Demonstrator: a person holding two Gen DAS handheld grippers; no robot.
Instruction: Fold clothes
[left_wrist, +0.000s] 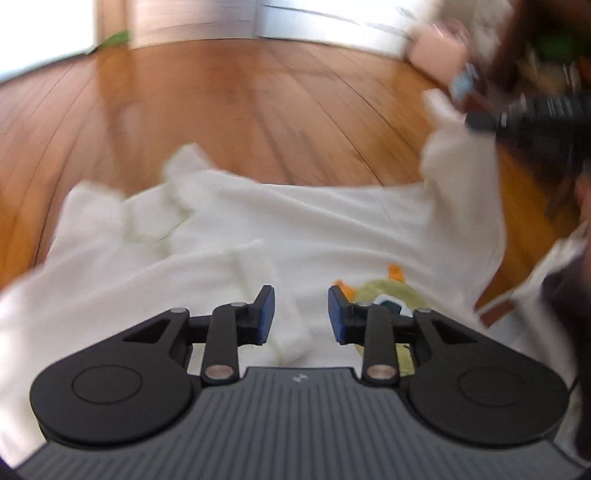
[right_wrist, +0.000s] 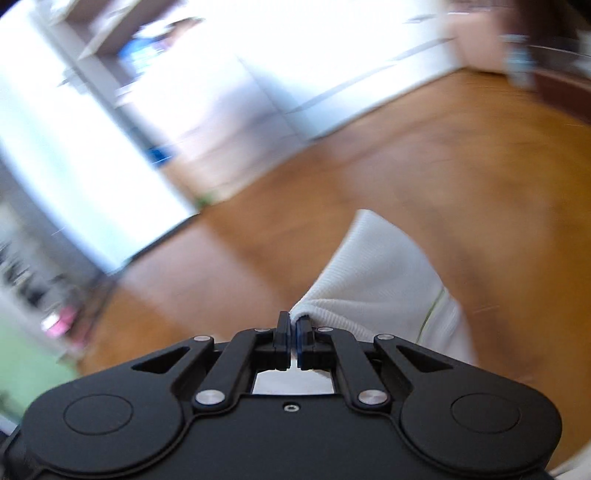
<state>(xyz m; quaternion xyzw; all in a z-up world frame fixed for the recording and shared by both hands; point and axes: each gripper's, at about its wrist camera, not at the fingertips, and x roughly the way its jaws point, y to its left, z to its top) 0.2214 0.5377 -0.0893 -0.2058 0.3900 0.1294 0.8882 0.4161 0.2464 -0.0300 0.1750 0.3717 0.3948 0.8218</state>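
In the left wrist view, the left gripper (left_wrist: 301, 314) points forward and slightly down over a white garment (left_wrist: 258, 229) that lies spread and rumpled on the wooden floor (left_wrist: 221, 103); its blue-padded fingers (left_wrist: 266, 314) stand wide apart with nothing between them. Just beside the gripper's right finger, a green and orange printed patch (left_wrist: 384, 291) shows on the garment. At the garment's far right corner the cloth rises off the floor to the right gripper (left_wrist: 476, 120), a blurred dark shape reaching in from the right. In the right wrist view, the right gripper (right_wrist: 293, 334) is tilted, so the floor (right_wrist: 443, 166) runs slantwise behind it; its fingers (right_wrist: 282, 332) are pinched nearly together on a ribbed edge of the white garment (right_wrist: 380, 273), which drapes away to the right of the fingers.
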